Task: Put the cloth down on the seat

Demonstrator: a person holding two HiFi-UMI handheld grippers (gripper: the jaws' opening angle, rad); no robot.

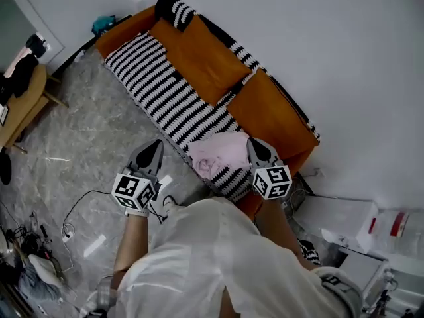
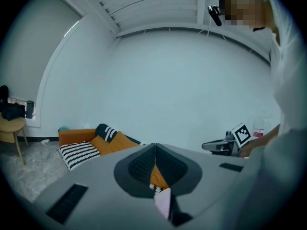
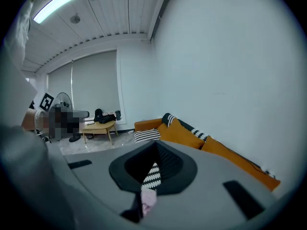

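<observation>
A crumpled pink cloth lies on the black-and-white striped seat of an orange sofa, at the end nearest me. My right gripper is over the cloth's right edge, jaws shut, nothing between them. My left gripper is left of the cloth, beyond the seat's front edge and over the floor, jaws together and empty. Below the closed jaws the left gripper view shows a strip of the cloth. The right gripper view shows striped seat and the cloth.
A wooden side table stands at the far left with dark things on it. Cables and small items lie on the marble floor to my left. White boxes sit by the wall past the sofa's near end.
</observation>
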